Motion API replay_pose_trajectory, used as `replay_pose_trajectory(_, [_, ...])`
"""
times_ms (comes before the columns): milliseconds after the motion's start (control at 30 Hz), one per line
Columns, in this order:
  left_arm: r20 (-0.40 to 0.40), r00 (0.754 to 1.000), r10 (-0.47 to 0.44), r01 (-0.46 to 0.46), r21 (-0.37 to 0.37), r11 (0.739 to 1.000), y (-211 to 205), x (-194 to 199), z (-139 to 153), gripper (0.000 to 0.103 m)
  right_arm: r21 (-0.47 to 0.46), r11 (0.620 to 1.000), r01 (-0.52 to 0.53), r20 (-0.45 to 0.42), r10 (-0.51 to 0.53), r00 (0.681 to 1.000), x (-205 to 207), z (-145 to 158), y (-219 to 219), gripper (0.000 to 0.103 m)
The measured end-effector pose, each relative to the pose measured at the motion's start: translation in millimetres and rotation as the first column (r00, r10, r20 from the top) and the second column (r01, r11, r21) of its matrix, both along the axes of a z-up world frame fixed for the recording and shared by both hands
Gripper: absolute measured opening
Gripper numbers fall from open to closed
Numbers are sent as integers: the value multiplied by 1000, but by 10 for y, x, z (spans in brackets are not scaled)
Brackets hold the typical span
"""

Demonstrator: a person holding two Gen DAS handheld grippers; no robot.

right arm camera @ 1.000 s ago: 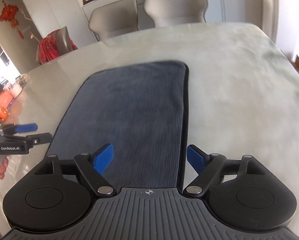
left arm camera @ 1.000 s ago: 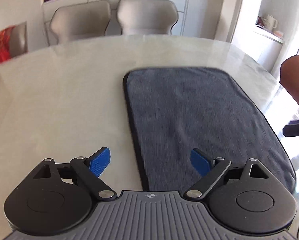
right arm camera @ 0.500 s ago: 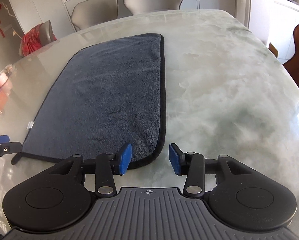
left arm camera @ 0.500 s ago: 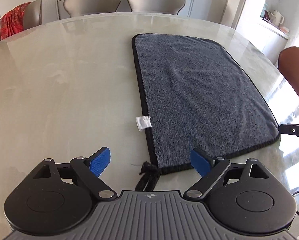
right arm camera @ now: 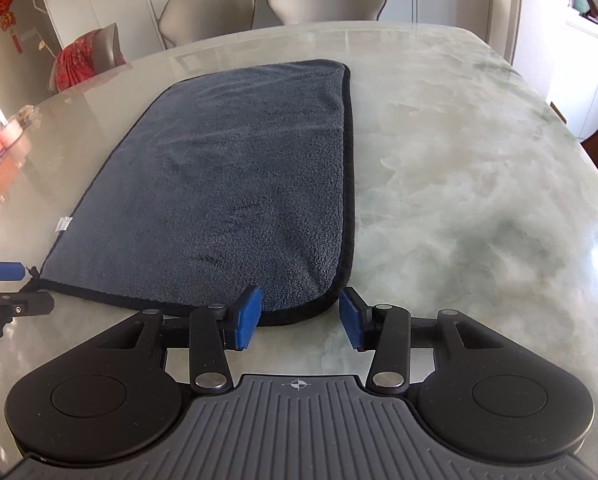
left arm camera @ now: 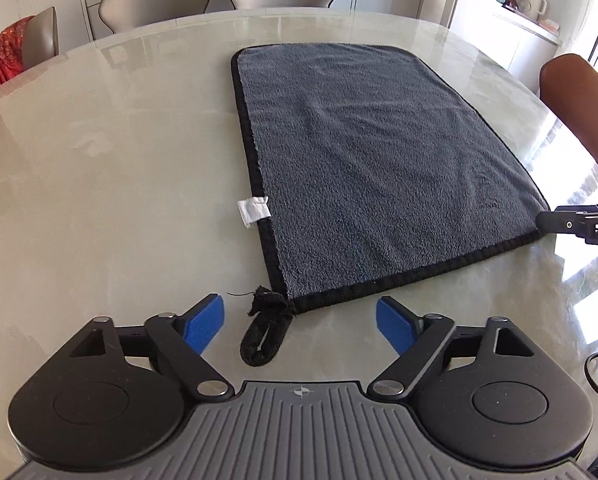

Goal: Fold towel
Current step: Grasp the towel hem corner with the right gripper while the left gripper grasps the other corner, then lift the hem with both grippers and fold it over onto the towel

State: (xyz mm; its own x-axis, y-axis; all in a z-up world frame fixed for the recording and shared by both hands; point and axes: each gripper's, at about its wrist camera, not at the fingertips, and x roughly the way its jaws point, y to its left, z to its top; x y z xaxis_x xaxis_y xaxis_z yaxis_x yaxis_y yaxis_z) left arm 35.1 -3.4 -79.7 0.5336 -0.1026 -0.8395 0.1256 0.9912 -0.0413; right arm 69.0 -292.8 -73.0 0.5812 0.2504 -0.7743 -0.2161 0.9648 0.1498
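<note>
towel (left arm camera: pixel 371 168) flat on desk (left arm camera: pixel 111 184) | left tongs (left arm camera: pixel 299 322) agape at loop corner | right tongs (right arm camera: pixel 299 316) agape, straddling near corner

Left gripper (left arm camera: pixel 299 322): fingers (left arm camera: pixel 203 326) spread wide, held low and level. Right gripper (right arm camera: pixel 299 318): fingers (right arm camera: pixel 246 318) parted at a narrower gap, held low.

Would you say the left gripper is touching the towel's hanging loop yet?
Apart. The left wrist view shows the left gripper open, with bare table between each blue finger and the hanging loop of the towel.
</note>
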Motion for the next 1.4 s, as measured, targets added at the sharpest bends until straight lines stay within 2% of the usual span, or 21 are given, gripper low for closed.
replay_pose_trajectory(200, [2, 1000, -1, 1, 33, 999, -48, 23, -40, 84, -9, 999, -43, 8, 43, 999, -6, -7, 42, 61])
replay_pose_trajectory(267, [16, 1000, -3, 2, 39, 999, -59, 10, -52, 85, -21, 998, -55, 14, 55, 998, -10, -14, 64, 63])
replay_pose_trajectory(467, [39, 999, -17, 16, 38, 999, -80, -5, -74, 87, -74, 994, -78, 58, 83, 995, -63, -51, 145, 62])
replay_pose_trajectory(600, [47, 998, -39, 37, 39, 999, -97, 4, -71, 86, -81, 992, -93, 67, 99, 993, -59, -45, 161, 50])
replay_pose_trajectory(667, [49, 997, -57, 55, 40, 998, -112, 5, -65, 80, -85, 991, -106, 65, 112, 992, -46, -43, 170, 46])
replay_pose_trajectory(733, [51, 995, -84, 82, 40, 996, -131, 15, -37, 67, -79, 990, -114, 63, 119, 991, -30, -39, 170, 40])
replay_pose_trajectory(767, [50, 994, -100, 98, 41, 994, -149, 21, -26, 64, -72, 991, -115, 60, 120, 991, -20, -35, 169, 38])
replay_pose_trajectory(833, [43, 992, -115, 113, 42, 993, -172, 31, -15, 58, -61, 991, -122, 57, 125, 991, -14, -32, 168, 28])
replay_pose_trajectory(867, [40, 992, -120, 119, 41, 992, -176, 38, -8, 53, -52, 991, -125, 52, 128, 990, -7, -28, 165, 26])
replay_pose_trajectory(900, [39, 992, -124, 122, 39, 992, -178, 43, -1, 46, -32, 992, -125, 45, 127, 991, 3, -25, 160, 20])
replay_pose_trajectory(933, [37, 991, -128, 127, 33, 991, -178, 51, 8, 33, -13, 992, -124, 41, 125, 991, 10, -22, 149, 15])
replay_pose_trajectory(967, [33, 991, -132, 131, 26, 991, -178, 60, 18, 25, 7, 992, -122, 37, 122, 992, 17, -19, 138, 14])
replay_pose_trajectory(1000, [32, 991, -132, 132, 15, 991, -183, 70, 28, 13, 22, 993, -116, 33, 115, 993, 24, -15, 128, 13])
replay_pose_trajectory(1067, [33, 991, -132, 132, -2, 991, -195, 87, 53, 9, 52, 993, -102, 32, 101, 994, 33, 7, 105, 12])
replay_pose_trajectory(1233, [50, 989, -138, 138, -9, 990, -201, 116, 135, 9, 111, 991, -76, 50, 71, 996, 63, 147, 14, 11])
replay_pose_trajectory(1400, [86, 983, -161, 160, 22, 987, -213, 188, 313, 9, 174, 983, -52, 82, 39, 996, 130, 334, -50, 11])
